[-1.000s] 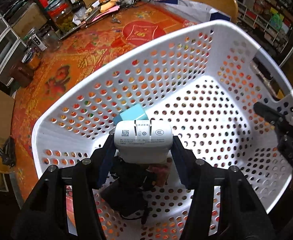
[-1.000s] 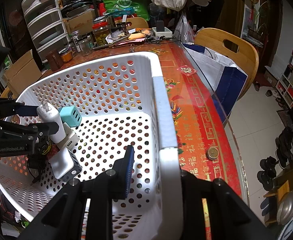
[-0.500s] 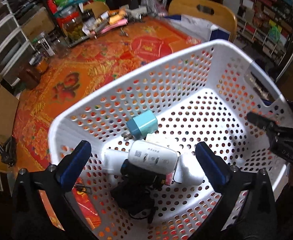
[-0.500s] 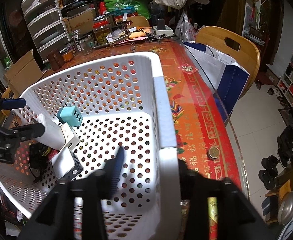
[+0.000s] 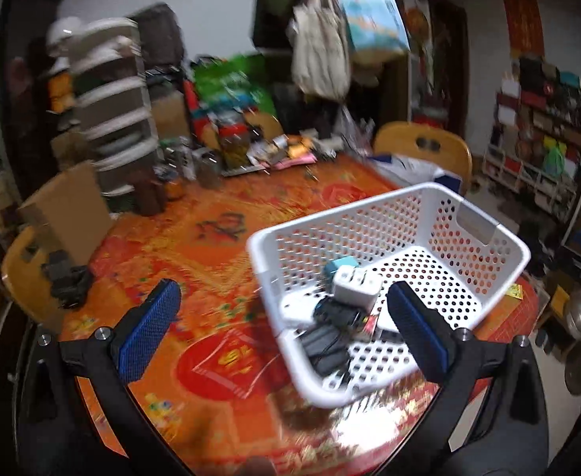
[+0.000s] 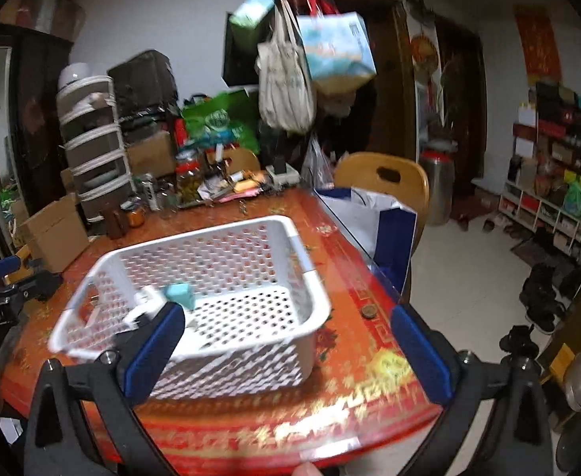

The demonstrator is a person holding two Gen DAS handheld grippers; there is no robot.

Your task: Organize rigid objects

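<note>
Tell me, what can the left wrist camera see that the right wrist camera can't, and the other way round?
Only the left wrist view shows the black adapters and cables on the basket floor. Only the right wrist view shows the coin on the tablecloth and the other hand-held gripper, at its left edge. Both show the white perforated basket, the teal charger inside it, and the wooden chair.

Left wrist view: raised above the near edge of the table (image 5: 211, 246), facing across it toward the far clutter, with the basket (image 5: 389, 214) lying right of centre. Right wrist view: off the table's (image 6: 354, 261) near right corner, facing the same way, basket (image 6: 290, 238) left of centre. Both share basket, tabletop, chair (image 5: 421, 146) (image 6: 381, 174) and hanging bags (image 5: 318, 47) (image 6: 286, 79).
</note>
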